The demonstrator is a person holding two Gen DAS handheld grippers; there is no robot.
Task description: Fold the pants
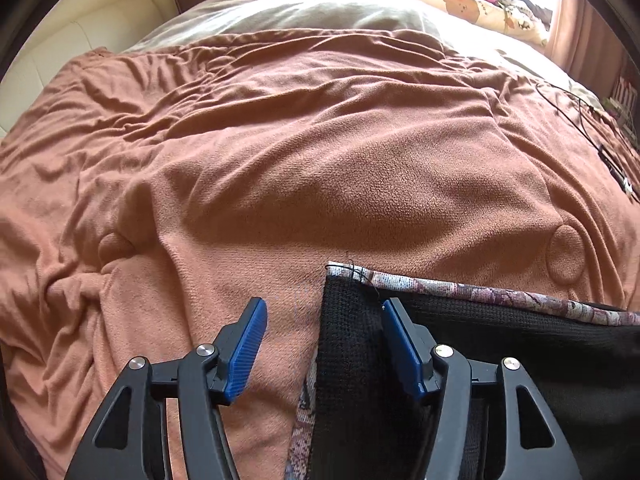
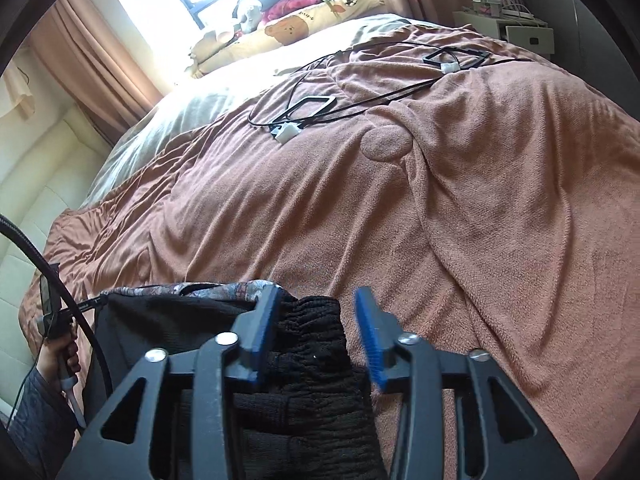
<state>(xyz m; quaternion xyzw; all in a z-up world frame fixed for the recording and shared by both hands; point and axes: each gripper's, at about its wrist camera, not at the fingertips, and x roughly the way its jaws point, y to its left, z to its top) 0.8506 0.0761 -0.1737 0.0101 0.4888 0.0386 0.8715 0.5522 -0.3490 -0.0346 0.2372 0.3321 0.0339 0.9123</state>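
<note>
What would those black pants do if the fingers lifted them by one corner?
The black pants would probably sag and unfold, since the knit fabric lies limp on the blanket. They look thick, so likely a little heavy. The ribbed blue fingers should hold that coarse weave without much slipping.

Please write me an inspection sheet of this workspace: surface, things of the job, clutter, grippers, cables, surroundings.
Surface: brown fleece blanket, wrinkled, over a bed.
Job's things: black pants, patterned side showing at the folded edge, lying at the near edge.
Clutter: two black frames far on the blanket.
Grippers: left gripper and right gripper both open over the pants, gripping nothing.
Cables: black cables looped by the frames.
Surroundings: curtains, bright window, stuffed toys, white nightstand.
</note>
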